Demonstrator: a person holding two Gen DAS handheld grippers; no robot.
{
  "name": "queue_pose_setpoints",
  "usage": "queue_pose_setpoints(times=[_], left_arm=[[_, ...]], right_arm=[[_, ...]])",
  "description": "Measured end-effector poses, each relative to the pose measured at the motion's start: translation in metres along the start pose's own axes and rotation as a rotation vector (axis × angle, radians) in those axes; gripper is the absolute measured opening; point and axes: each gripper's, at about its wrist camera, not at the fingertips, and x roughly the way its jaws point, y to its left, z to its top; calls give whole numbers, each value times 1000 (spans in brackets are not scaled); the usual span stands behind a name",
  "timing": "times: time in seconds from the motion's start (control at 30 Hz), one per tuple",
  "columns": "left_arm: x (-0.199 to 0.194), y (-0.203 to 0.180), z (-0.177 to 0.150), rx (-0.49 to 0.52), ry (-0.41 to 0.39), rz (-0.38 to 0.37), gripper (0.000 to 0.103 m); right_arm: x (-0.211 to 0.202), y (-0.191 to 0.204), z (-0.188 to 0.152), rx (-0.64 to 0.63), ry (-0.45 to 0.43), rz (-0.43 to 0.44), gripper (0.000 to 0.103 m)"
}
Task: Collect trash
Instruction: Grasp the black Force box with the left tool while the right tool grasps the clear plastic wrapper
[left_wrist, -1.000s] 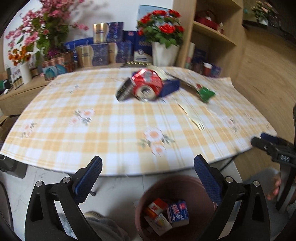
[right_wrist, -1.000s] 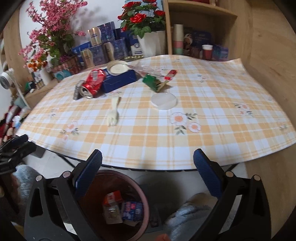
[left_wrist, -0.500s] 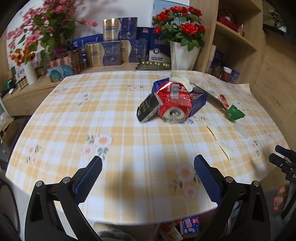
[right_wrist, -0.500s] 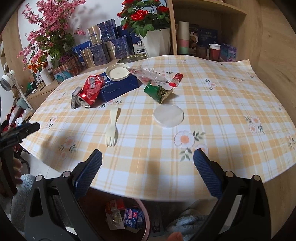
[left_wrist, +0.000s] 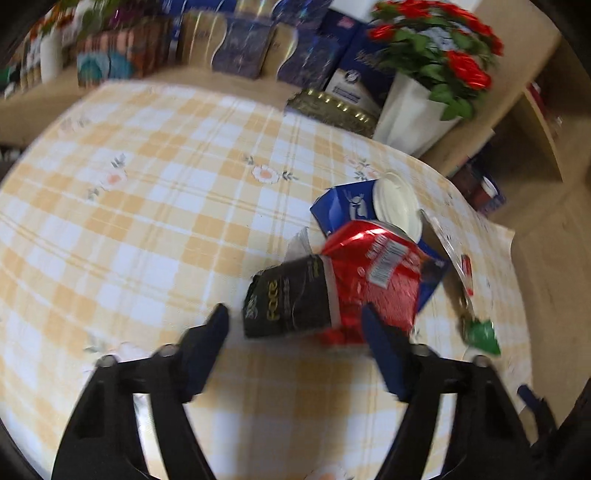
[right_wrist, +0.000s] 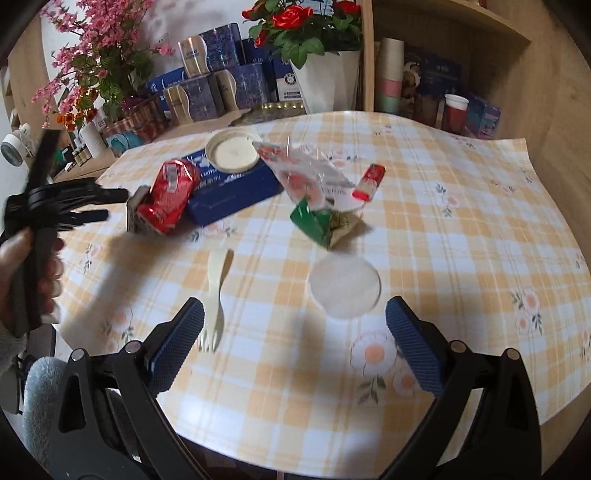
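**Left gripper closes in on the black packet and can**

A second ago the left wrist view looked across the table edge with a bin of boxes below it; now the left gripper (left_wrist: 295, 325) has swept in over the checked tablecloth (left_wrist: 147, 221) and hangs just short of the rubbish pile. Its jaws have just been closing from full spread to a middling gap. The black packet (left_wrist: 291, 299) and the crushed red can (left_wrist: 373, 280) sit at about twelve to one o'clock from the fingertips, the packet partly between them, but the pads do not press on anything yet. The picture is blurred, so contact is hard to rule fully in or out.

The can leans on the blue box (right_wrist: 229, 192), which carries a round white lid (right_wrist: 232, 151) — both at eleven o'clock in the right wrist view.

The right gripper (right_wrist: 295, 343) has also come forward over the table, fingers spread wide and empty. The cream plastic fork (right_wrist: 216, 295) lies at eleven o'clock just ahead of its left finger, the flat white disc (right_wrist: 345, 286) at one o'clock, and the green wrapper (right_wrist: 317, 225) beyond at twelve.

My reading: the left hand is committing to the packet or the can — which of the two, I cannot tell — while the right lines up on fork or disc.
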Motion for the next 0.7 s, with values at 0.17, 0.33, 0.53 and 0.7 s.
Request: queue_pose_setpoints(times=[0.17, 0.33, 0.53, 0.7], left_arm=[[25, 9, 4, -69, 27, -53, 50], [14, 2, 6, 6, -12, -93, 23], [-9, 8, 10, 27, -63, -102, 12], [-26, 9, 7, 64, -91, -100, 12]], right_arm=[[4, 0, 19, -62, 6, 12, 97], [21, 7, 50, -169, 11, -60, 97], [78, 23, 93, -299, 81, -198, 91], [140, 43, 114, -442, 270, -344, 73]])
